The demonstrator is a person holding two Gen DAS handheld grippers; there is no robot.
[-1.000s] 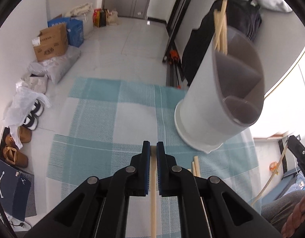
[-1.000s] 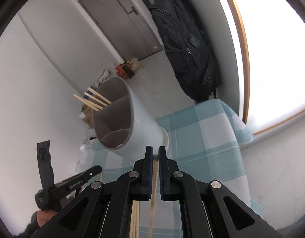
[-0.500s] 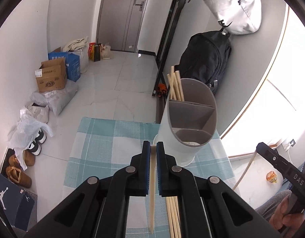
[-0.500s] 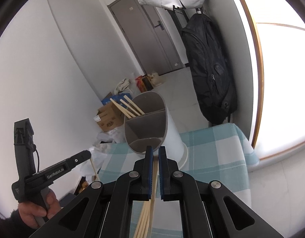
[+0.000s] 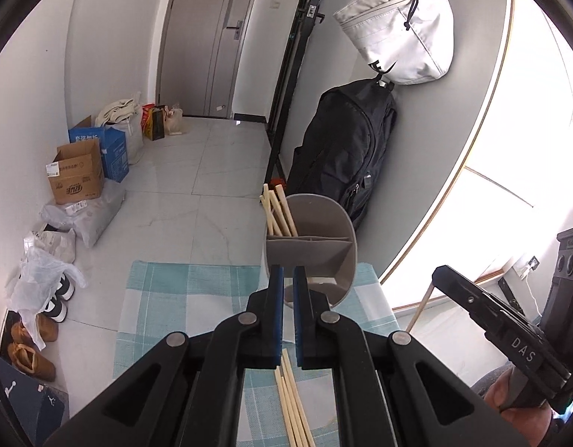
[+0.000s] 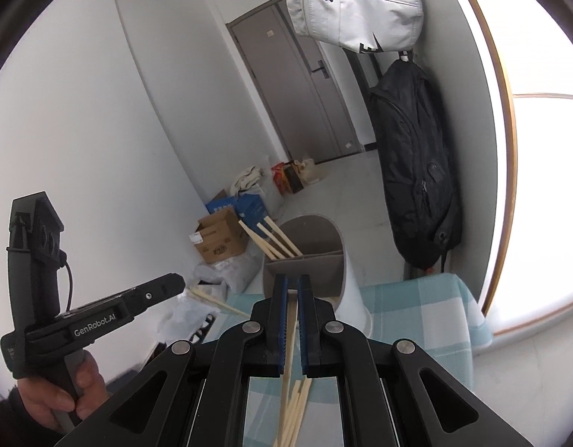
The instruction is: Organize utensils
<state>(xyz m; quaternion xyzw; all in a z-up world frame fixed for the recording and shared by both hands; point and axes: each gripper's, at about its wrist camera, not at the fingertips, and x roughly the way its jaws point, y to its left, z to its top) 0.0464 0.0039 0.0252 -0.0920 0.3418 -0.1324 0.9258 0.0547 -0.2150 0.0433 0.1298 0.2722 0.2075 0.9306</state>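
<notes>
Now each hand carries one chopstick. The left chopstick is pinched in the left tongs, which are nearly shut on it; from the right wrist view it sticks out beyond their tip, over the left edge of the worktop. The right chopstick runs up between the blue pads of the right tongs, also closed narrow on it, and in the left wrist view its end slants down below those tongs.

Loose chopsticks lie on the checked cloth near the worktop's near edge, directly under both tongs. Just ahead of both tong tips stands the grey divided utensil holder, upright at the far edge of the worktop, toward its right corner. Three or four chopsticks stand tilted in its far left compartment; the other compartments' contents cannot be made out.

A black backpack hangs on the wall behind the holder.
</notes>
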